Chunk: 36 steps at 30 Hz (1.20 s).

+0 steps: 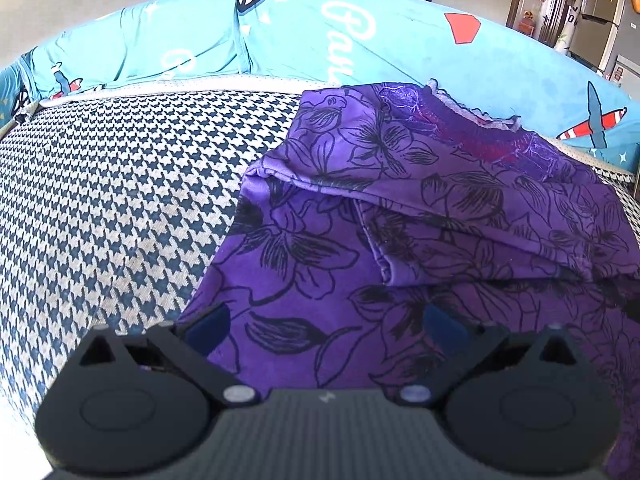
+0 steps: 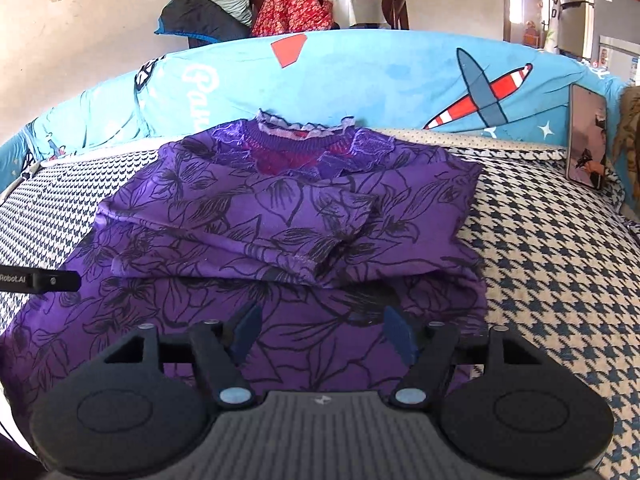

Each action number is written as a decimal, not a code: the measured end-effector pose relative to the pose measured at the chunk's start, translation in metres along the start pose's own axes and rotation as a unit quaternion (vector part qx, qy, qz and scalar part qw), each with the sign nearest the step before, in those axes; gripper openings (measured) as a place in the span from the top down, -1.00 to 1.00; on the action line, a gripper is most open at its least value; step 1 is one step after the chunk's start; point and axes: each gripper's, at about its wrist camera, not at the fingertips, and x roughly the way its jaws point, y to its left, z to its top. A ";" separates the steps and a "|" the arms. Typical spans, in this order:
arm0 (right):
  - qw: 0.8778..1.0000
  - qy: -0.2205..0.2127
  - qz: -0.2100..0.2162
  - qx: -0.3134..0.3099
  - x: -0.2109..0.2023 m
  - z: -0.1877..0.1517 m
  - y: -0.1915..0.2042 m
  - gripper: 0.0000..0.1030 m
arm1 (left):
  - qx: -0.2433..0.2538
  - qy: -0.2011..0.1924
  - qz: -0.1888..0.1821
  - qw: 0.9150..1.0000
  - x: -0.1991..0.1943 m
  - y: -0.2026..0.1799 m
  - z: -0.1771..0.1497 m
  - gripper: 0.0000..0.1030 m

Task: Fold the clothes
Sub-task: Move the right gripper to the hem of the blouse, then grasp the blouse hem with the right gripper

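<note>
A purple top with black flower outlines (image 1: 400,216) (image 2: 280,216) lies on the houndstooth bed cover (image 1: 100,208) (image 2: 552,264), frilled collar at the far side and both sleeves folded in over the chest. My left gripper (image 1: 326,326) hovers open over the top's near left part, its blue pads (image 1: 210,326) wide apart with nothing between them. My right gripper (image 2: 324,332) stands open above the near hem, blue pads (image 2: 398,334) apart and clear of the cloth. The left gripper's black side (image 2: 40,280) juts in at the right wrist view's left edge.
A turquoise cushion back with aeroplane prints (image 1: 312,40) (image 2: 400,80) runs along the far side. A phone (image 2: 586,136) leans against it at the right. Piled clothes (image 2: 248,8) sit beyond the cushion. Bare houndstooth cover lies left and right of the top.
</note>
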 end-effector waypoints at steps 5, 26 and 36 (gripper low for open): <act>0.998 -0.012 0.009 0.062 0.007 0.012 -0.044 -0.38 | -0.012 0.008 -0.017 1.000 0.002 0.001 0.003 -1.00; 0.992 -0.013 0.003 0.126 0.078 0.028 -0.102 -0.78 | 0.003 0.039 -0.037 0.999 0.020 -0.012 0.004 -1.00; 0.995 -0.023 0.016 0.093 0.088 0.031 -0.082 0.36 | 0.007 0.046 -0.026 0.999 0.027 -0.009 0.005 -1.00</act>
